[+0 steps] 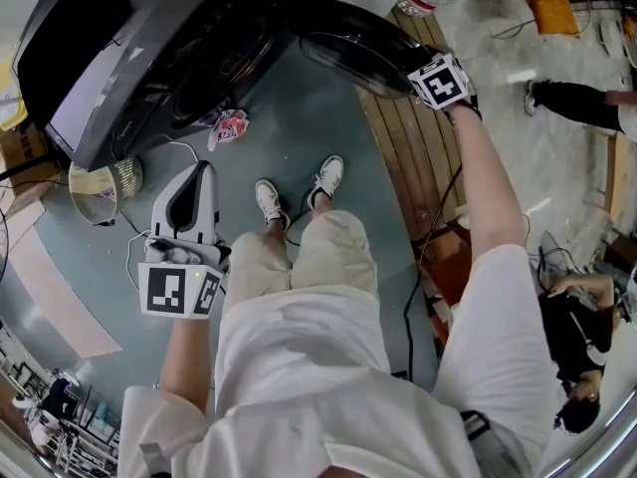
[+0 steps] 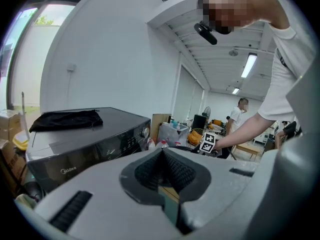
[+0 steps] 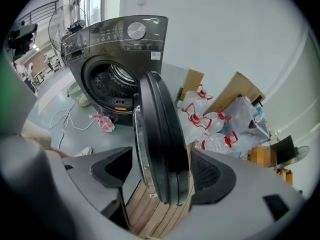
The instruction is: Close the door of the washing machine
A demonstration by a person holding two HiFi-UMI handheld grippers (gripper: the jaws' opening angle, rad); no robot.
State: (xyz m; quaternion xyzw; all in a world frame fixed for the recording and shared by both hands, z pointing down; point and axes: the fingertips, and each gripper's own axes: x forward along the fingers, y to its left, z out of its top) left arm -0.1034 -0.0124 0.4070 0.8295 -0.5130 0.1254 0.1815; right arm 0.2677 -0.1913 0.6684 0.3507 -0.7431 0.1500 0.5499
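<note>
The dark grey washing machine stands at the upper left, its drum opening uncovered. Its round black door is swung wide open to the right. My right gripper is at the door's outer rim, arm stretched out. In the right gripper view the door stands edge-on between the jaws of my right gripper, which is open, with a gap on the left side. My left gripper hangs low by my left leg, shut on nothing. From the left gripper the machine shows side-on.
A pink packet lies on the floor before the machine, beside a round bin and a white cable. Wooden boards run under the door. Water bottles and cardboard stand behind. A black cloth lies on the machine. People are at right.
</note>
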